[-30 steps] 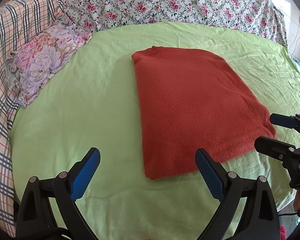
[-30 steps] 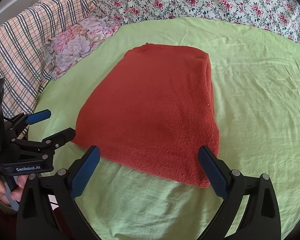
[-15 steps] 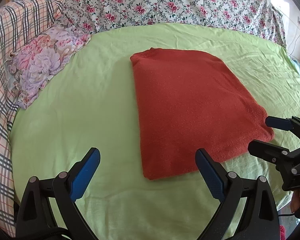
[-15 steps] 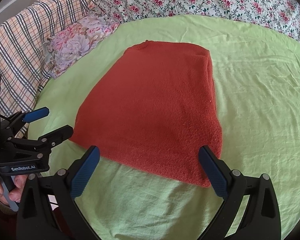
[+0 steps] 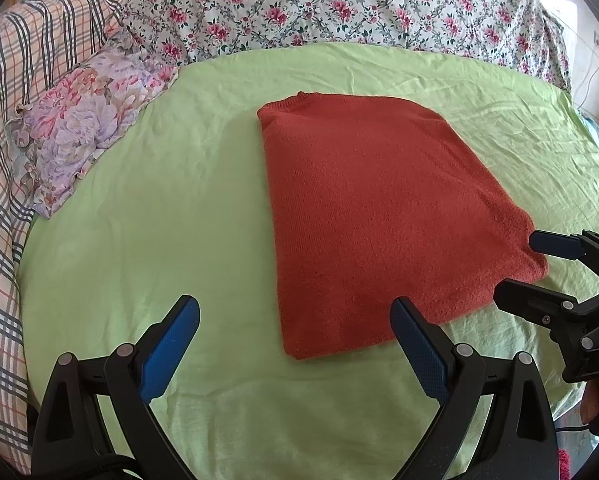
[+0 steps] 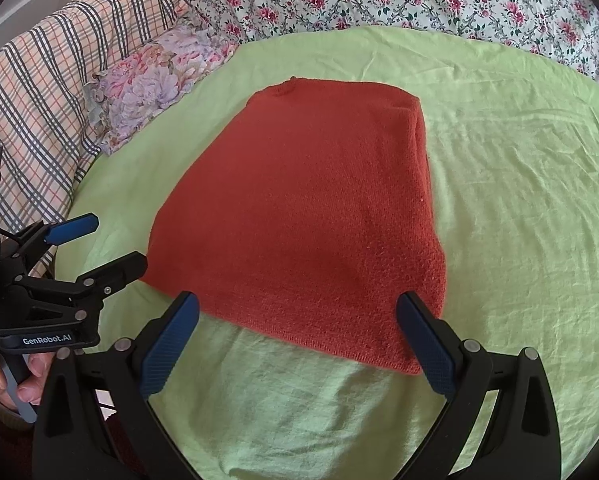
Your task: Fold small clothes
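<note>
A rust-red knit garment (image 5: 379, 216) lies folded into a flat rectangle on the green sheet (image 5: 179, 208); it also shows in the right wrist view (image 6: 311, 220). My left gripper (image 5: 295, 316) is open and empty, just short of the garment's near left corner. It shows at the left of the right wrist view (image 6: 107, 240). My right gripper (image 6: 297, 312) is open and empty, its jaws straddling the garment's near right edge without touching. It shows at the right of the left wrist view (image 5: 523, 268).
A purple floral pillow (image 5: 83, 136) lies at the far left of the sheet. A plaid blanket (image 5: 15, 80) and a rose-patterned quilt (image 5: 319, 4) border the sheet at the left and back.
Both grippers have drawn back slightly toward the near edge of the bed. The garment has not moved.
</note>
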Available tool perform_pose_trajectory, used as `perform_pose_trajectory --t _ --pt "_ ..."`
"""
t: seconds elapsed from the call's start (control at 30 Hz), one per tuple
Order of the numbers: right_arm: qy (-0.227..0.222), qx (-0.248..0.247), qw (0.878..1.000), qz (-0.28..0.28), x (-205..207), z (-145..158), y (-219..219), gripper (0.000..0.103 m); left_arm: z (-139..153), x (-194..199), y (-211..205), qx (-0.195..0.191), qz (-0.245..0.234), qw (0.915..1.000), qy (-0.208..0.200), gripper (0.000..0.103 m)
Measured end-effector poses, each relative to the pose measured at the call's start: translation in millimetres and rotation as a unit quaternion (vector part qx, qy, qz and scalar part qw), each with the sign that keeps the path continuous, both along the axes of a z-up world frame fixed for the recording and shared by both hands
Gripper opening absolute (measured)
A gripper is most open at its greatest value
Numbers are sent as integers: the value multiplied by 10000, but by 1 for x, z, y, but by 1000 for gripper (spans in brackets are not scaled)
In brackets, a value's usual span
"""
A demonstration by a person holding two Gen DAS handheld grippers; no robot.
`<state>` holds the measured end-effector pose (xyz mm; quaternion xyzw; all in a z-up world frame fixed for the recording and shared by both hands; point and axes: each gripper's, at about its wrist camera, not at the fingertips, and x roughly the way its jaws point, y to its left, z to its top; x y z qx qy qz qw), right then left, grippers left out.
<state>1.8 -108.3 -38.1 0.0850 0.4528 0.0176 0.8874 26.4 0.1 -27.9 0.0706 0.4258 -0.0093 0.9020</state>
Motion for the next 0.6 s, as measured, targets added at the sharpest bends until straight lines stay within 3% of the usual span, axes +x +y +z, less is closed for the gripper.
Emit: perform_pose_trajectory --t 0.6 --pt "17 0 10000 74 1 0 -3 99 0 -1 -1 11 -5 10000 -8 97"
